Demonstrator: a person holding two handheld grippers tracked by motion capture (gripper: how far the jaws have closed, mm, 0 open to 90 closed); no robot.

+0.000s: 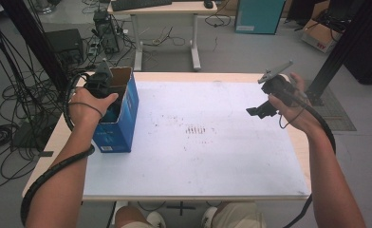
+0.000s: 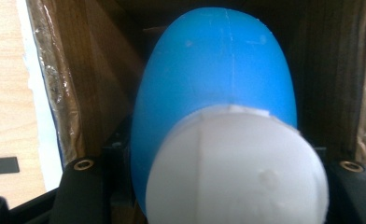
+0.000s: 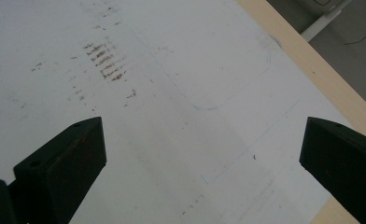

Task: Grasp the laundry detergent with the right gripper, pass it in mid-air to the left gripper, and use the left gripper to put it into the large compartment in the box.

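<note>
Blue box [image 1: 120, 121] stands open-topped near the left edge of the table [image 1: 198, 161], on the white sheet [image 1: 222, 142] that covers most of the tabletop. Inside it, the left gripper view shows one blue bottle [image 2: 214, 79] with a white cap [image 2: 239, 168], lying between the brown cardboard walls with its cap end toward the camera. From above, the left gripper [image 1: 101, 83] points down into the box's mouth, the person's left hand [image 1: 89, 107] wrapped around it with the wrist bent over the rim. Its jaws are pinched on the blue bottle, one black jaw showing at each side of the cap. The right gripper [image 1: 262, 110] hangs above the right part of the sheet, well apart from the box, tilted down toward the table in the right hand [image 1: 293, 104]. Its two jaws are spread wide with nothing between them but bare, scuffed sheet. Count: one box, one bottle, two grippers.
</note>
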